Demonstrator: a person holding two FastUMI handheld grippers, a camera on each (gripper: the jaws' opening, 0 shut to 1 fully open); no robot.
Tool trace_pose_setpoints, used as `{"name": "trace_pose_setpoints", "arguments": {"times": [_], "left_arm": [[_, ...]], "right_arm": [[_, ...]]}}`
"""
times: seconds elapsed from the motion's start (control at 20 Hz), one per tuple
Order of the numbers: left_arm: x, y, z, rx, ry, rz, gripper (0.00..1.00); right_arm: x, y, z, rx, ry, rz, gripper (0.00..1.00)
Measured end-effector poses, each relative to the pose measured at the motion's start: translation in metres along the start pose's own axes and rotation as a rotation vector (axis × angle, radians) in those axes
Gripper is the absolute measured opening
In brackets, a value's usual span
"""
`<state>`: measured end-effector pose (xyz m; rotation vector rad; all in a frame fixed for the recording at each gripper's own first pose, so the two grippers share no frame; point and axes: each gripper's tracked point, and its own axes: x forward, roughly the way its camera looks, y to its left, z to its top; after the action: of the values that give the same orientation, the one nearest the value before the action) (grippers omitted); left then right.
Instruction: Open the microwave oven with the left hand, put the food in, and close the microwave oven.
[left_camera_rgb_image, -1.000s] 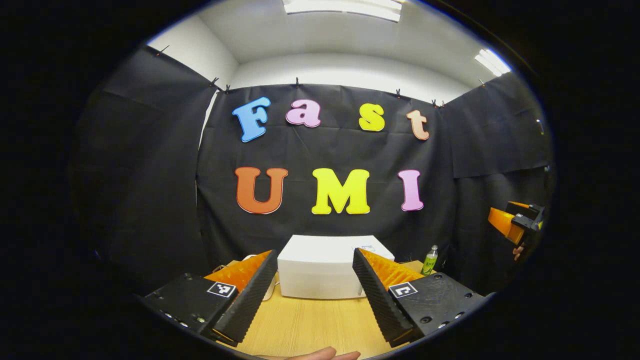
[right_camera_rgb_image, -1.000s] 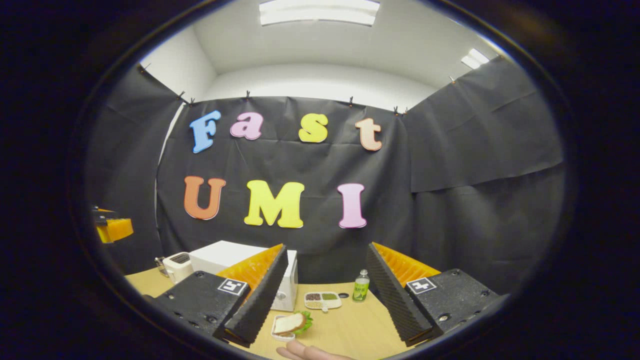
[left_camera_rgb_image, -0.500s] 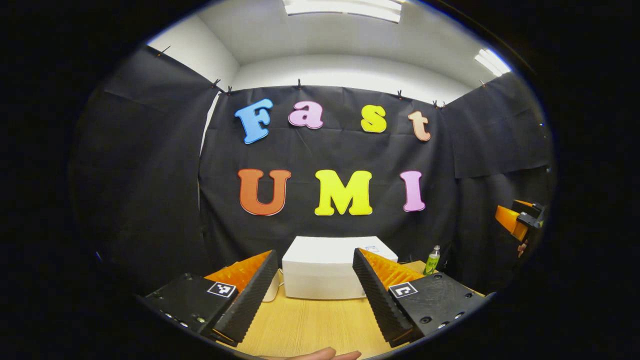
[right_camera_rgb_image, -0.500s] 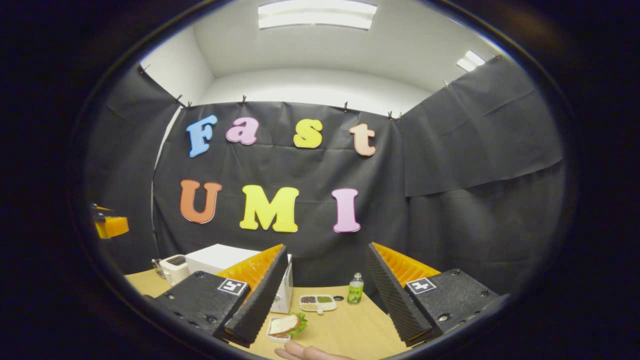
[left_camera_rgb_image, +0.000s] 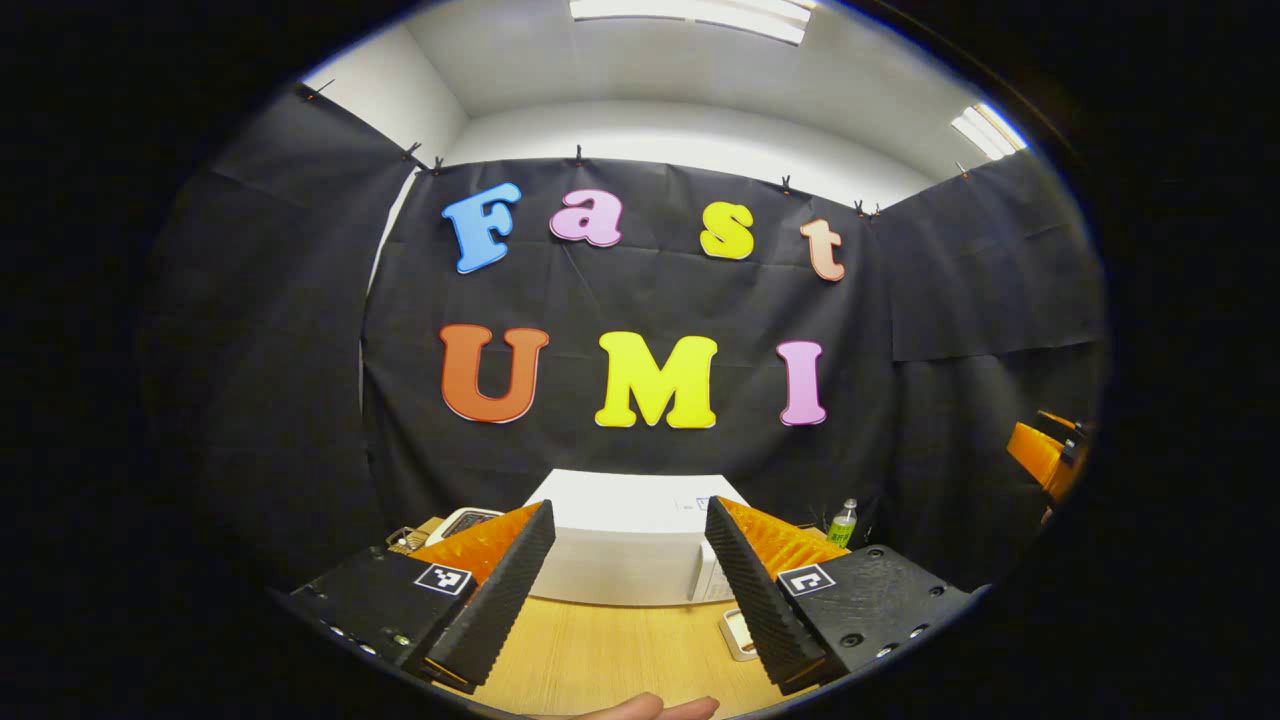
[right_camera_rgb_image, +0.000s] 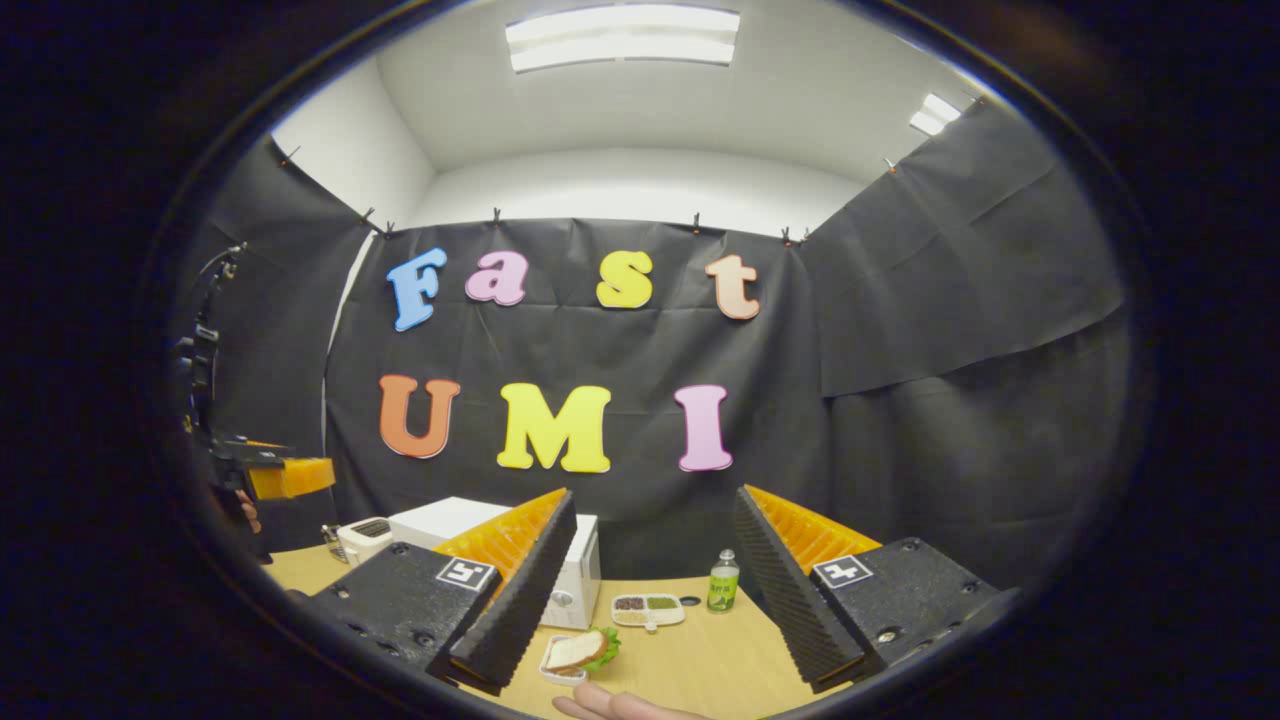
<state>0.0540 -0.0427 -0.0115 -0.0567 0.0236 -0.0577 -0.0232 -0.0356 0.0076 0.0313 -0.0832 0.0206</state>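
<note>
Pretty bright overall, lit by ceiling light panels (right_camera_rgb_image: 622, 36) that blow out white. Heavy fisheye bend toward the edges, black cloth soaks up light, everything's sharp, shadows soft.

On the desk (right_camera_rgb_image: 700, 660), a sandwich (right_camera_rgb_image: 578, 650) lies before the closed white microwave (right_camera_rgb_image: 575, 575); the right gripper (right_camera_rgb_image: 645, 585) hangs above, fingers spread.

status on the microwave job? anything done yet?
Nothing done yet: the microwave looks closed, and the sandwich sits on its small tray on the table. In hand: the left gripper, open and empty, faces the microwave without touching it. The right gripper is open, above the sandwich. Left: open the door, load the food, close it.
</note>
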Motion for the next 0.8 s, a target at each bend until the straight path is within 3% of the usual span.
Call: {"name": "trace_pose_setpoints", "arguments": {"times": [0.15, 0.2, 0.35, 0.4, 0.5, 0.55, 0.6, 0.7, 0.75, 0.8], "left_arm": [[0.039, -0.026, -0.025, 0.025, 0.016, -0.011, 0.95], [0.054, -0.037, -0.035, 0.022, 0.023, -0.029, 0.95], [0.099, -0.064, -0.078, -0.003, 0.076, -0.077, 0.95], [0.114, -0.069, -0.093, -0.009, 0.095, -0.078, 0.95], [0.144, -0.075, -0.123, -0.021, 0.128, -0.072, 1.00], [0.158, -0.079, -0.138, -0.029, 0.140, -0.070, 0.95], [0.173, -0.082, -0.154, -0.033, 0.154, -0.069, 0.95], [0.197, -0.089, -0.183, -0.047, 0.169, -0.075, 0.95], [0.207, -0.096, -0.195, -0.054, 0.176, -0.091, 0.95], [0.216, -0.102, -0.206, -0.057, 0.179, -0.102, 0.95]], "right_arm": [[0.003, -0.008, -0.011, 0.009, 0.007, 0.001, 1.00], [0.004, -0.012, -0.015, 0.015, 0.014, 0.001, 0.91], [0.008, -0.027, -0.028, 0.030, 0.022, -0.007, 0.91], [0.011, -0.032, -0.033, 0.031, 0.025, -0.013, 1.00], [0.015, -0.044, -0.043, 0.050, 0.027, -0.029, 1.00], [0.017, -0.047, -0.047, 0.062, 0.030, -0.033, 1.00], [0.019, -0.050, -0.056, 0.066, 0.044, -0.034, 0.91], [0.027, -0.054, -0.075, 0.069, 0.089, -0.031, 0.91], [0.030, -0.056, -0.083, 0.072, 0.111, -0.029, 1.00], [0.033, -0.059, -0.090, 0.076, 0.129, -0.026, 0.91]]}}
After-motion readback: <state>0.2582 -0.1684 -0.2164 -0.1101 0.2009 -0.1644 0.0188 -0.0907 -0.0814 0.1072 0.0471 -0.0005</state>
